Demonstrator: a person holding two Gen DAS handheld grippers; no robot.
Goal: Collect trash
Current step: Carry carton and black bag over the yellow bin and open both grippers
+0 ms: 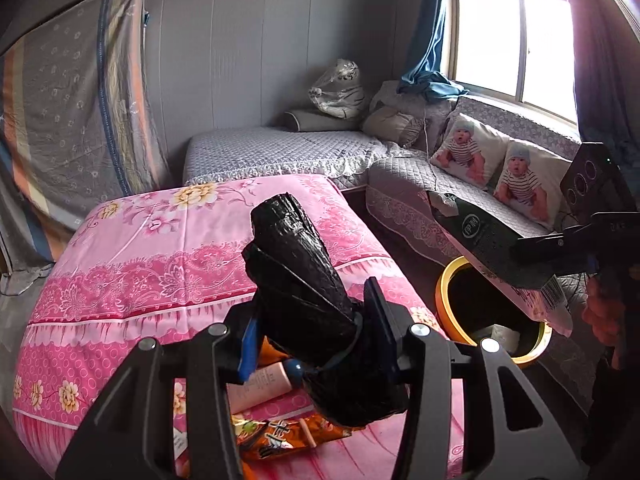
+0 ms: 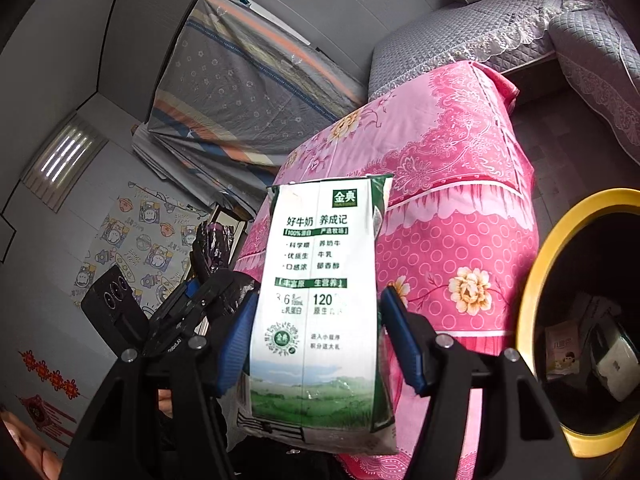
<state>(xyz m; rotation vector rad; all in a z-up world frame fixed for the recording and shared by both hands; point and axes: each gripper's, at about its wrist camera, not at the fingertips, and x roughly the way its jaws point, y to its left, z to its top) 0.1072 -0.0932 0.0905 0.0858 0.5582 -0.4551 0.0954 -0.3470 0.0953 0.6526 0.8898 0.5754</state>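
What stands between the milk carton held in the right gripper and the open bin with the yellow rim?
Nothing visible does. The white and green milk carton, held between the right gripper's fingers, hangs over the edge of the black bin with the yellow rim, whose opening is uncovered, with some trash already lying inside it.

I get blown-out daylight from the window (image 1: 516, 36), dim corners, sharp focus, and heavy fisheye bending at edges.
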